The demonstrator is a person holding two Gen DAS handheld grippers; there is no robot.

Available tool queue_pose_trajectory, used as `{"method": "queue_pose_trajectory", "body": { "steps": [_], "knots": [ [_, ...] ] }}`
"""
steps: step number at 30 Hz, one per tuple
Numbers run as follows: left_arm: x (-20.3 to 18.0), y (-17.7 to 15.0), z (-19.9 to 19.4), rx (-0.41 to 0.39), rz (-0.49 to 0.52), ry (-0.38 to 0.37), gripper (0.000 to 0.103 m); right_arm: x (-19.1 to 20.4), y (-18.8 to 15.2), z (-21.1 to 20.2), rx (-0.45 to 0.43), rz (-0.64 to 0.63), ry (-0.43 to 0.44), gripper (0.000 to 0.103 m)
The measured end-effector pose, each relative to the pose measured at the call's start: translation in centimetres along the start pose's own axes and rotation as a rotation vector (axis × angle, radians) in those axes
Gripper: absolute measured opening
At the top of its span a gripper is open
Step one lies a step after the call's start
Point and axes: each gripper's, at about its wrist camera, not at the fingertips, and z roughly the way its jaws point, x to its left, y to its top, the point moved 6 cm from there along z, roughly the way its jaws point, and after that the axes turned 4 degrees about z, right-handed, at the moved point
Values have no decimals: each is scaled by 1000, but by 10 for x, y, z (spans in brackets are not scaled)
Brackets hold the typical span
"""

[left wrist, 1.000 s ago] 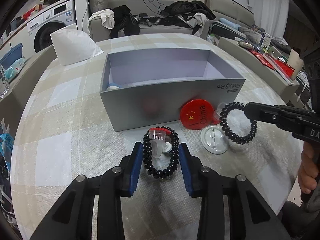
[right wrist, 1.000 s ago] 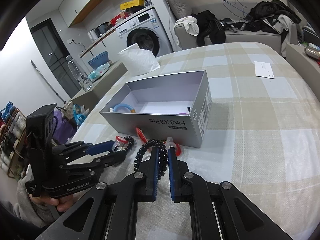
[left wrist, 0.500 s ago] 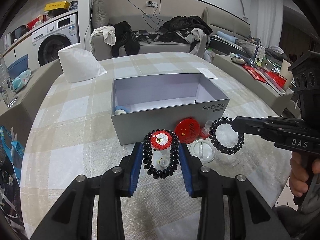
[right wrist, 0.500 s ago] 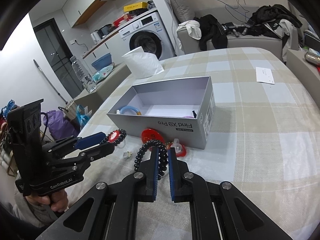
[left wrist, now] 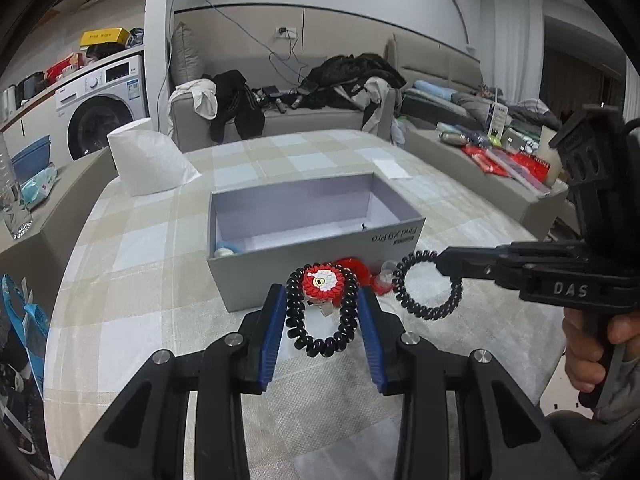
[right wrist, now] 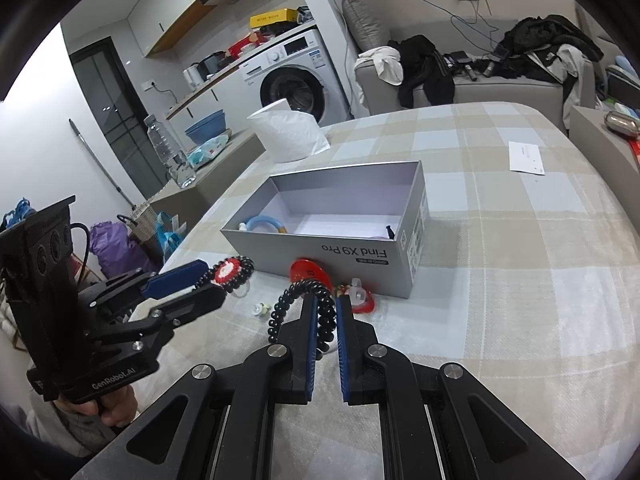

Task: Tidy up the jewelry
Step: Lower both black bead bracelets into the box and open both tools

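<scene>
A checked tablecloth [left wrist: 132, 248] is spread under an open grey box [left wrist: 280, 264]. Near its front wall, above the cloth, a black coil bracelet with a red beaded charm [left wrist: 322, 312] is clamped between the left gripper's [left wrist: 322, 320] blue pads, and a plain black coil bracelet [right wrist: 316, 308] is pinched in the right gripper [right wrist: 325, 312].

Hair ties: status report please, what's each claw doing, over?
Left gripper shut on coil tie with red charm, lifted. Right gripper shut on plain coil tie. Grey box open ahead; nothing blocking, small bits beside it.
</scene>
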Motion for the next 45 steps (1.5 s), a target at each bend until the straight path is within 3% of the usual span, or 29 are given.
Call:
{"method": "queue_pose_trajectory", "body": {
  "steps": [3, 9, 14, 26, 45],
  "knots": [
    [0, 4, -5, -34, -15, -4, 31, 0, 0, -1, -3, 1, 0, 9],
    [3, 4, 0, -27, -26, 16, 31, 0, 1, -2, -6, -1, 0, 9],
    [-4, 7, -6, -65, 2, -13, 31, -2, 1, -3, -6, 2, -3, 9],
    [6, 15, -1, -65, -39, 16, 31, -4, 8, -5, -20, 3, -7, 9],
    [30, 36, 20, -92, -91, 77, 31, -8, 57, 2, -131, 27, -26, 9]
  ]
}}
